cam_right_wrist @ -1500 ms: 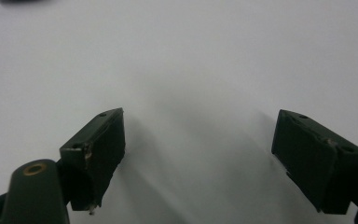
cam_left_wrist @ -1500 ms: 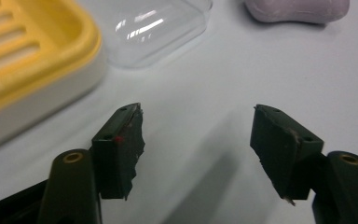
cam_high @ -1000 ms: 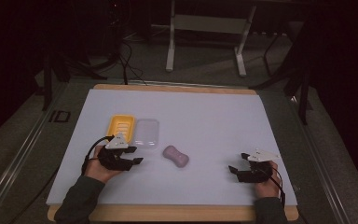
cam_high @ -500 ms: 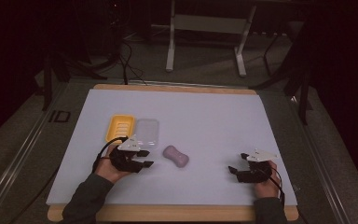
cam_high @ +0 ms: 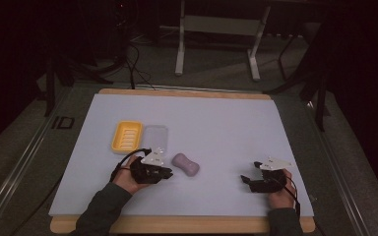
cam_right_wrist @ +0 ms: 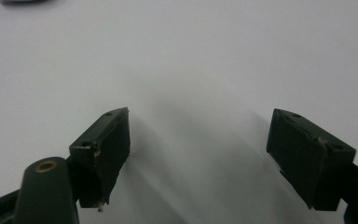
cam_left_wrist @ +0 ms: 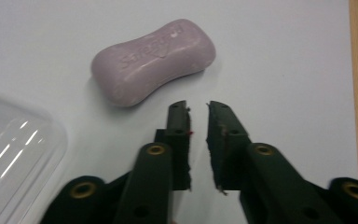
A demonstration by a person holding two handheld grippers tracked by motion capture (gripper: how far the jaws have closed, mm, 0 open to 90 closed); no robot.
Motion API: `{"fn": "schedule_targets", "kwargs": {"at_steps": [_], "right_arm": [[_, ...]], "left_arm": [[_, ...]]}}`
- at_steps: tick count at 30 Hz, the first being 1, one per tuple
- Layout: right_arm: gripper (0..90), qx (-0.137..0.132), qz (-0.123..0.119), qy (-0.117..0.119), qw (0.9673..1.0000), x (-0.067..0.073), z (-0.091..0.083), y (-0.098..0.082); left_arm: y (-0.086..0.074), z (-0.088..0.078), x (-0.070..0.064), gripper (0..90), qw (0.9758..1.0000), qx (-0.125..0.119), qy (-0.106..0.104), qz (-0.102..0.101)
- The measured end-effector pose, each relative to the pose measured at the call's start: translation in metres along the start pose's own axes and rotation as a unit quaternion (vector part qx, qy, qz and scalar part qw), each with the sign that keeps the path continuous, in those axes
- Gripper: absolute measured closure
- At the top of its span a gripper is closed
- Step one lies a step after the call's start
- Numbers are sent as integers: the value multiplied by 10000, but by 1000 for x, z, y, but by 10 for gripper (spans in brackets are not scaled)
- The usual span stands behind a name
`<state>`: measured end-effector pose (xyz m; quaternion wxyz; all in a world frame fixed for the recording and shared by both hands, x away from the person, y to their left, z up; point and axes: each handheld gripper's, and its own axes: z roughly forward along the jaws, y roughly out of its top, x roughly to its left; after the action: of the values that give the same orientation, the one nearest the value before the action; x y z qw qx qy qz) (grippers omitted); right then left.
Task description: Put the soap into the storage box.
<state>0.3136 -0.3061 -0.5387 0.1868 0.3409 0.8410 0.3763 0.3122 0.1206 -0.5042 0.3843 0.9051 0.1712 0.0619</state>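
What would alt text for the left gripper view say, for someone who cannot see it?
A purple bar of soap lies on a white table, just beyond the tips of the left gripper, untouched. The two black jaws have just been closing and stand a narrow gap apart with nothing between them. A clear plastic lid sits at the lower left.

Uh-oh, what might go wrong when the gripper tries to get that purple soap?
The left gripper sits just short of the purple soap, and its jaws have just been closing with nothing between them. Left that narrow, it may shove the soap across the white mat rather than grab it. The rounded bar might also slip out. The clear lid lies close beside and could get bumped.
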Motion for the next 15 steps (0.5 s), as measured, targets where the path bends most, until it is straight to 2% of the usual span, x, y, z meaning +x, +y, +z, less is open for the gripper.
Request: {"fn": "schedule_targets", "kwargs": {"at_steps": [5,10,12,15], "right_arm": [[211,0,-2,5,10000,0,0,0],[211,-4,6,7,10000,0,0,0],[211,-4,9,8,10000,0,0,0],[211,0,0,5,10000,0,0,0]], "left_arm": [[6,9,-3,893,9999,88,-77,94],[10,18,-4,898,9996,200,-83,179],[11,22,-5,898,9996,192,-127,157],[15,28,-7,898,9992,239,-205,239]]}}
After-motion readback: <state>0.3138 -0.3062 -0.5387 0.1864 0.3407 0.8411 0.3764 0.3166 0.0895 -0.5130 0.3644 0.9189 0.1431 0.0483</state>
